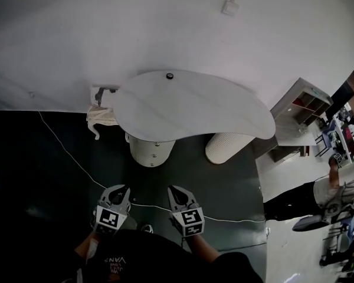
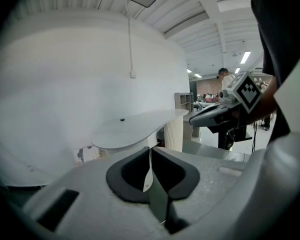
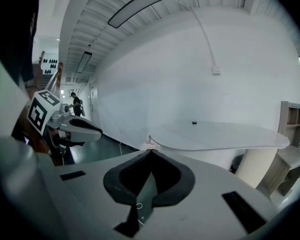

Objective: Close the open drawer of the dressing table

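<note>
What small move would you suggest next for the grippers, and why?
Probably carry both forward toward the round drawer unit under the tabletop. The left gripper and right gripper are shut, empty and held near the body, well short of it, so neither can push a drawer yet.

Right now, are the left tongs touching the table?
Apart. The head view shows a wide stretch of dark floor between the left tongs and the table.
</note>
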`<state>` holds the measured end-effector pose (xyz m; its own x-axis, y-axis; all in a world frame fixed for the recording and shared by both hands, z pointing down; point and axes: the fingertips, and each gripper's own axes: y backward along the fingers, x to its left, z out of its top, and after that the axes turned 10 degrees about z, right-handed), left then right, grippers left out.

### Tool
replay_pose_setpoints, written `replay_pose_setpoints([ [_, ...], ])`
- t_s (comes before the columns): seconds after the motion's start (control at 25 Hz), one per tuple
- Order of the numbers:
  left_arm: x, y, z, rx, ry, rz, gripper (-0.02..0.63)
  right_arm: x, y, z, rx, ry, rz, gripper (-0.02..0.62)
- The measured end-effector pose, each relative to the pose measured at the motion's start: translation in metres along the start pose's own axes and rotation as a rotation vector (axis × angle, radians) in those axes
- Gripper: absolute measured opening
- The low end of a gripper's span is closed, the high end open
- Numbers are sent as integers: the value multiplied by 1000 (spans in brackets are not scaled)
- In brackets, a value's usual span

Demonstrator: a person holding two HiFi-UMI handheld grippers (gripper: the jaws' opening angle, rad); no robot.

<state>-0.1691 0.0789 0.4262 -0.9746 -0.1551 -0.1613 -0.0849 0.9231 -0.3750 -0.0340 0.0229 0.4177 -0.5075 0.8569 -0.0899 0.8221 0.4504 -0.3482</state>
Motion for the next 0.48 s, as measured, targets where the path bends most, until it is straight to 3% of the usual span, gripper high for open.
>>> replay_pose_setpoints([
  [0.48, 11, 9, -9, 12, 13, 32, 20, 2, -4, -8, 33, -7, -3, 2],
])
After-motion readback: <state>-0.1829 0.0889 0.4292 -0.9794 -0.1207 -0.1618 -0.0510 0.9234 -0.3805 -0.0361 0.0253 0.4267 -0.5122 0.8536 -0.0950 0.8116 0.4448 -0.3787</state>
